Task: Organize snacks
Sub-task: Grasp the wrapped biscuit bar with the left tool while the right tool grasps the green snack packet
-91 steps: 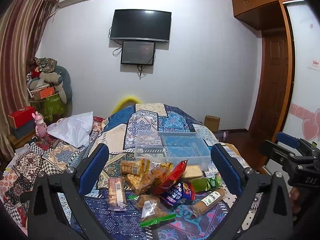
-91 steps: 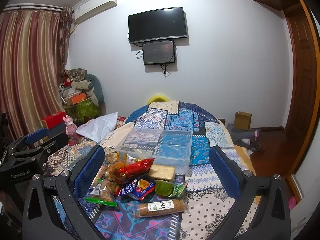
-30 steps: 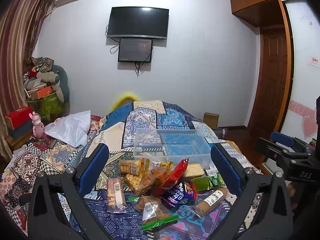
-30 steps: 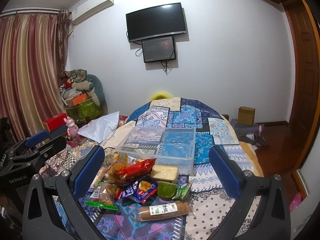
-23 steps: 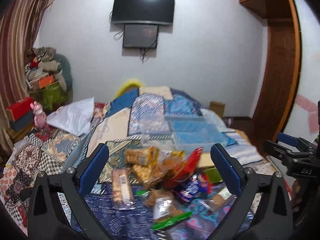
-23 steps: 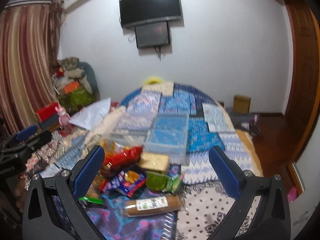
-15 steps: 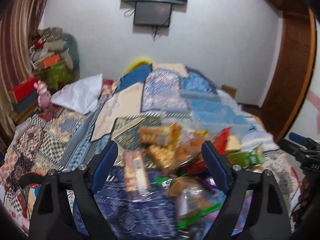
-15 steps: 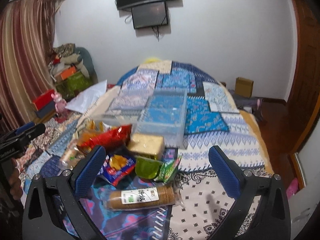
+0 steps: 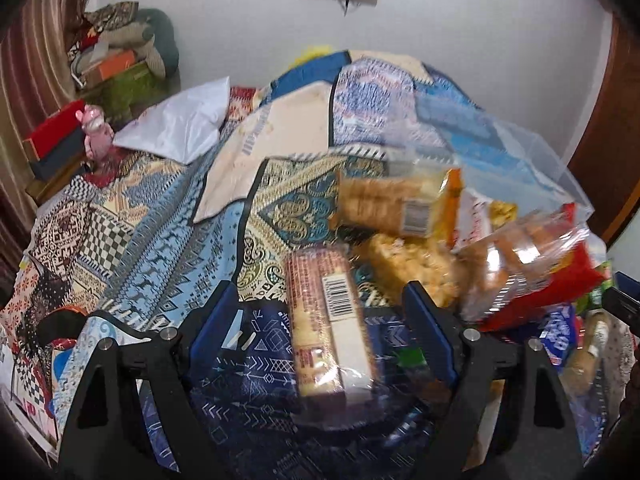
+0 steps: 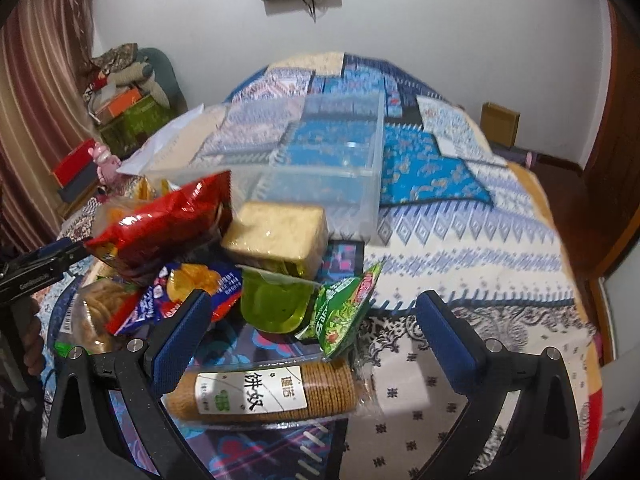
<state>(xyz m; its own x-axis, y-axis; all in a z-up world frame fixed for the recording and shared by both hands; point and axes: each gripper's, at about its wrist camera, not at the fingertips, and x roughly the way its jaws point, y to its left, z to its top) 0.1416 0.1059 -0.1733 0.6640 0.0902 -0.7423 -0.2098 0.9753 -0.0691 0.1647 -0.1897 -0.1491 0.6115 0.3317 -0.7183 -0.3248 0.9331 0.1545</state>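
Left wrist view: our left gripper (image 9: 320, 320), jaws apart, straddles the clear-wrapped rectangular cracker pack (image 9: 326, 320). We judge it light, slippery and crushable; grip its long sides. Our right gripper (image 10: 312, 322) likewise stands open, empty.

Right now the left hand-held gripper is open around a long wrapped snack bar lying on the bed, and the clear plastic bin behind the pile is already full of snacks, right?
Not quite. The clear plastic bin is empty; the right wrist view shows only the quilt pattern through it. The rest holds: the left hand-held gripper is open around the long wrapped snack bar lying on the bed.
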